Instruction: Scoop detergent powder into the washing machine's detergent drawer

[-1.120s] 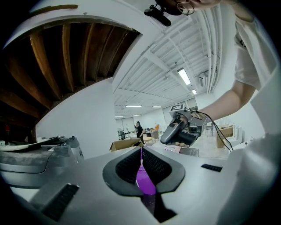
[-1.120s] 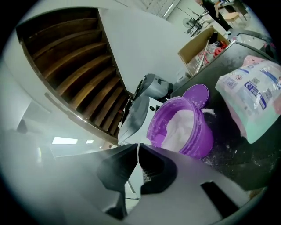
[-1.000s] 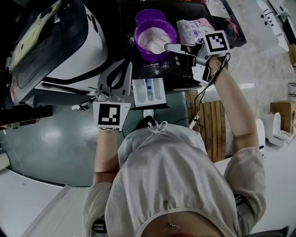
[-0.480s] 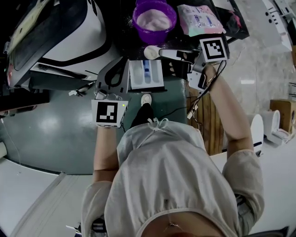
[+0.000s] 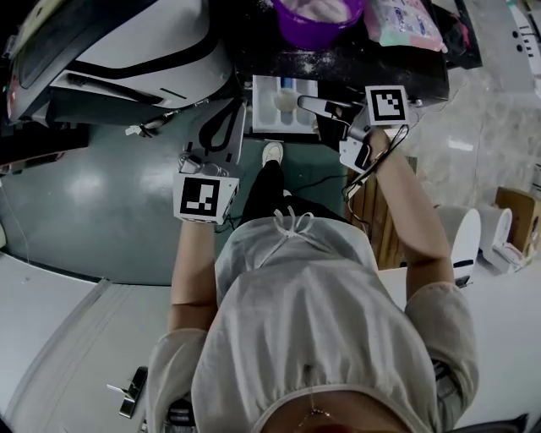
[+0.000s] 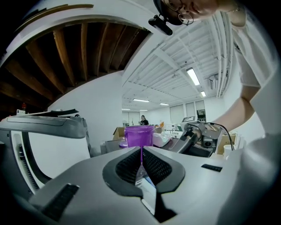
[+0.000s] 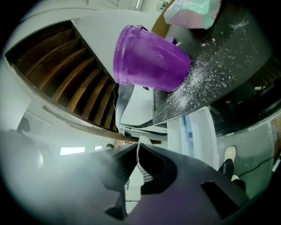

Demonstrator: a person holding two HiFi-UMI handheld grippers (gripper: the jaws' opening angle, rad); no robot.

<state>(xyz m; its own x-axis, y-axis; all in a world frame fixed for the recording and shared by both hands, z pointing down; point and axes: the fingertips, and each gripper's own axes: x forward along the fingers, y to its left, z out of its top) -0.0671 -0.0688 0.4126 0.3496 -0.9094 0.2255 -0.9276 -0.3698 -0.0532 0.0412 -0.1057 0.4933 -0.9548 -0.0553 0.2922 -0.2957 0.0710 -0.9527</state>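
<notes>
The white detergent drawer (image 5: 269, 114) stands pulled out of the washing machine (image 5: 127, 42), and the right gripper view looks down on the drawer (image 7: 193, 132). My right gripper (image 5: 308, 103) is shut on the handle of a white scoop (image 5: 286, 99) whose powder-filled bowl hangs over the drawer. A thin white handle edge shows between the right gripper's (image 7: 137, 151) pads. The purple powder tub (image 5: 317, 17) sits on the black top behind; the tub (image 7: 149, 59) looms large. My left gripper (image 5: 241, 110) lies along the drawer's left side, shut (image 6: 141, 162) on a thin white and blue edge.
A pink and white packet (image 5: 404, 21) lies right of the tub. Spilled powder (image 7: 210, 74) dusts the black top. A wooden slatted piece (image 5: 372, 211) stands under my right arm. My shoe (image 5: 271, 154) is on the grey floor below the drawer.
My right gripper has carried the scoop from the purple tub down to over the open drawer. The left gripper has stayed at the drawer's side.
</notes>
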